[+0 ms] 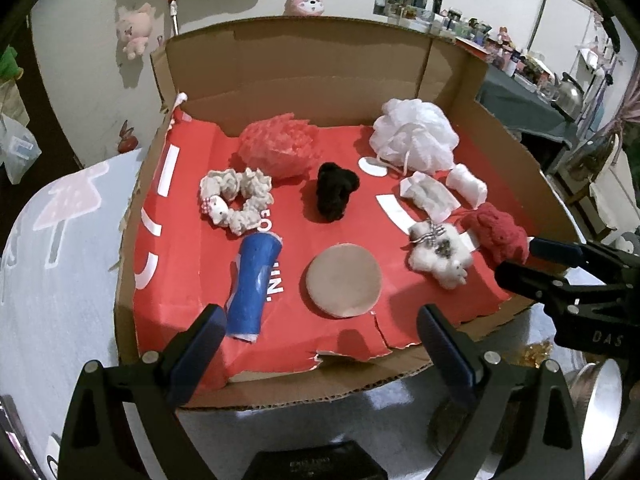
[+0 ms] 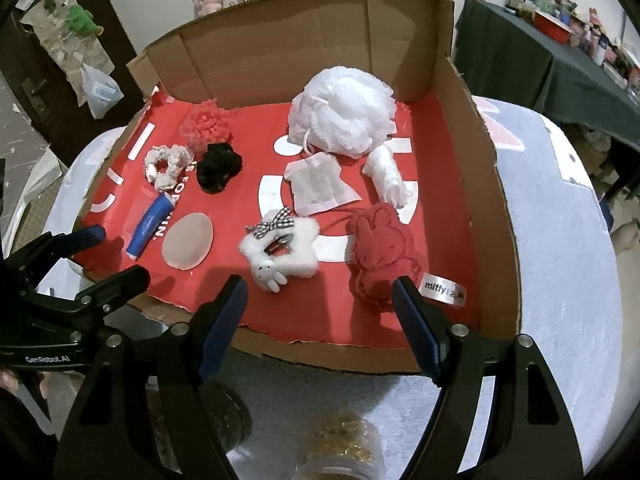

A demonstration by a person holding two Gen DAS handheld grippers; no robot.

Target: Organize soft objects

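Both claws hung over the near edge of the cardboard box, w/ nothing in them. The left gripper was wide open. The right gripper was open too, a bit less wide. The soft things lay on the red sheet inside the box. The red bunny plush sat just past the right claw's tips, near the fluffy white clip. Best bet, I think: come straight down on the bunny's fat middle, squeeze slow, and keep clear of its strap & the clip.
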